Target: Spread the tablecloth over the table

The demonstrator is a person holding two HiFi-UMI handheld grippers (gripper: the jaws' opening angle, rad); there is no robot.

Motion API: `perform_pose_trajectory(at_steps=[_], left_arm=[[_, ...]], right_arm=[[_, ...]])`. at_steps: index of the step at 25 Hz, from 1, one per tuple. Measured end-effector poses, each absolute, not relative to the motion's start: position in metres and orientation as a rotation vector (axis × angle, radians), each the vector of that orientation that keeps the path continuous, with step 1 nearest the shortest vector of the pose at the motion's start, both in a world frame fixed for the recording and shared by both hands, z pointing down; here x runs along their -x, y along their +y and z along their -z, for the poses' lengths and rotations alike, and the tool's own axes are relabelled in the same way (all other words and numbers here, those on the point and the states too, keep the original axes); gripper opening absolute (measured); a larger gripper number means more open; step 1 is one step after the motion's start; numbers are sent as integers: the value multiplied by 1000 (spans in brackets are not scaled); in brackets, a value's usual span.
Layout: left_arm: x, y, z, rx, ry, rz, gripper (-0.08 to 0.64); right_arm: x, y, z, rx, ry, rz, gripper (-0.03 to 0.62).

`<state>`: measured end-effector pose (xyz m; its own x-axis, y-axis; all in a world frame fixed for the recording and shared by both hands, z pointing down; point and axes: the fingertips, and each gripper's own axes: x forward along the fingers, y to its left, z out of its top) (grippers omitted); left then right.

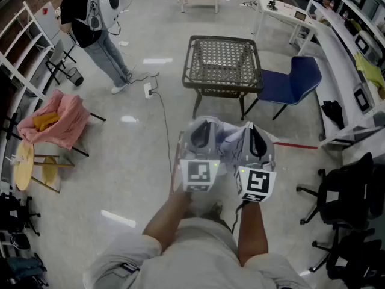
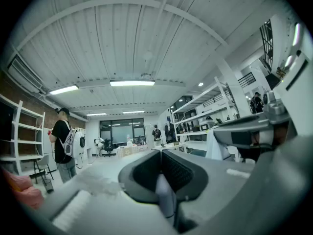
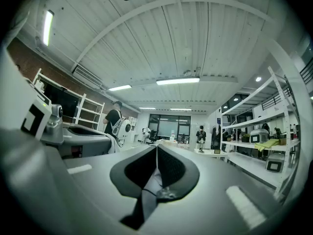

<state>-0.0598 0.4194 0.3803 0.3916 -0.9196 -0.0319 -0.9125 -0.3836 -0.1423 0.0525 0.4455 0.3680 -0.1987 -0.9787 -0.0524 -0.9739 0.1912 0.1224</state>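
A pale, bunched tablecloth (image 1: 227, 142) hangs between my two grippers, held close in front of my chest. My left gripper (image 1: 201, 132) is shut on one part of it, and a strip of cloth (image 2: 164, 196) shows pinched in its jaws (image 2: 160, 153). My right gripper (image 1: 256, 138) is shut on another part; in its own view the cloth (image 3: 150, 186) runs down from the closed jaws (image 3: 156, 148). The dark wicker table (image 1: 222, 62) stands bare on the floor ahead, well apart from the cloth. Both gripper views look up toward the ceiling and the room.
A blue chair (image 1: 298, 80) touches the table's right side. A person (image 1: 90, 23) stands far left. A pink cloth (image 1: 57, 120) lies over a stand, with round yellow stools (image 1: 24, 164) nearby. A cable and power strip (image 1: 148, 89) cross the floor. Black office chairs (image 1: 349, 191) and shelves (image 1: 352, 53) line the right.
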Motion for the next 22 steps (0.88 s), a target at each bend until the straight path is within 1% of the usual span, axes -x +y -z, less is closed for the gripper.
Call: perform_pose_trajectory(at_steps=[6,16,22], left_arm=[[51,418,-381,2498,1615,140,23],[41,413,-390,2465,1694,175,23],[58,405,-397,2387,1812,167,23]], right_arm=[[-57,443,-365,-1957,-2405,212,6],[-66,428,-376,-1859,-2474,160,6],[-50,408,-385,-1745,-2554,140,6]])
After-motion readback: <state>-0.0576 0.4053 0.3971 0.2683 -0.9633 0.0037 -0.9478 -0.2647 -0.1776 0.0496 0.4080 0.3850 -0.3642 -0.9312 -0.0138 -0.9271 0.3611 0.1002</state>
